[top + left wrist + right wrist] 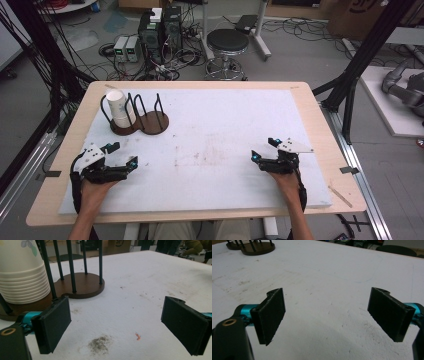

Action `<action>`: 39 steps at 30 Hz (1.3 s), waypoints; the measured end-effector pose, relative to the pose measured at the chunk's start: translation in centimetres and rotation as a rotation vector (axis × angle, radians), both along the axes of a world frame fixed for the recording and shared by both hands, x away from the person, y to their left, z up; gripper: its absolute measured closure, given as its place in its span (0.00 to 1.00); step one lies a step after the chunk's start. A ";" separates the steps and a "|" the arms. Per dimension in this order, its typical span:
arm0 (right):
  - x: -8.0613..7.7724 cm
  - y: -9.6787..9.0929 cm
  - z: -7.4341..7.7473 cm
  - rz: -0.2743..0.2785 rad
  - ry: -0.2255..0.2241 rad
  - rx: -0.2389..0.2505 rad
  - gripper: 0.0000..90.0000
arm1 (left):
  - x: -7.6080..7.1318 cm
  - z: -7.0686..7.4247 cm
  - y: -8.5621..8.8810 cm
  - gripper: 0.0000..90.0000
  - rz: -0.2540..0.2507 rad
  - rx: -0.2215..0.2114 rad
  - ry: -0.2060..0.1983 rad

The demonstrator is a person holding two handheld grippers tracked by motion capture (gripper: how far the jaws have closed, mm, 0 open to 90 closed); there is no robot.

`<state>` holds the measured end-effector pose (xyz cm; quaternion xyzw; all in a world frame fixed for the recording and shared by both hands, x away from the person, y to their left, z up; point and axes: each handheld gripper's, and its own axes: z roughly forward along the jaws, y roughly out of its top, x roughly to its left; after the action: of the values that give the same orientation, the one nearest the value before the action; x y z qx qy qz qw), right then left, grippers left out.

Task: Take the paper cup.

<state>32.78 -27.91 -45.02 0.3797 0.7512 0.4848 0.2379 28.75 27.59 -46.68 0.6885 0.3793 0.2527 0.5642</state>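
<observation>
Both grippers sit low over the near part of the tabletop (310, 125), each held in one of the person's hands, and I see nothing between either pair of jaws. My left gripper (122, 156) rests at the near left with its jaws spread wide; in the left gripper view its two black pads (53, 326) stand far apart over bare white surface, with a dark smudge (100, 345) and a tiny orange speck (137, 336) on the sheet between them. Just ahead of this gripper, toward the far left corner, stands the stack of white paper cups (119, 107), nested upright in one bay of a dark wooden cup rack (150, 122) with thin black upright rods. In the left gripper view the cup stack (23, 277) looms close at the upper left, its rolled rims layered, a small flower print near its top, and the rack's round brown base (85, 286) lies beside it, its second bay holding no cups. My right gripper (265, 150) rests at the near right, well apart from the rack, its jaws also spread wide; in the right gripper view its pads (272, 315) frame plain white sheet with faint scuffs, and the rack's base (257, 249) shows far off at the upper left. A white mat (225, 130) covers most of the pale wooden top. Beyond the far edge, a round black stool (227, 42) and computer boxes (160, 30) stand on the grey floor among tangled cables.
</observation>
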 end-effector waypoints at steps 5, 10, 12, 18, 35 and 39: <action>0.1 0.0 0.0 -0.001 0.004 0.007 0.17 | 0.0 0.0 0.0 0.10 0.001 -0.005 0.006; 0.1 0.0 0.0 -0.002 0.002 -0.002 0.17 | 0.0 0.0 0.0 0.10 -0.001 0.001 0.000; 0.0 0.0 0.0 -0.006 0.002 0.003 0.17 | 0.0 0.0 0.0 0.10 -0.003 -0.001 0.002; 0.1 0.0 0.0 0.000 -0.001 -0.003 0.17 | 0.0 0.0 0.1 0.10 -0.003 -0.010 0.003; 0.1 0.0 0.0 0.000 0.001 -0.007 0.17 | 0.5 2.5 1.2 0.10 -0.022 -0.035 -0.026; 0.1 0.0 0.0 -0.001 0.004 -0.003 0.17 | 1.4 5.3 2.1 0.10 -0.055 -0.026 -0.059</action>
<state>32.89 -27.92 -45.02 0.3808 0.7521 0.4828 0.2371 30.15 29.70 -41.39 0.6833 0.3468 0.2525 0.5908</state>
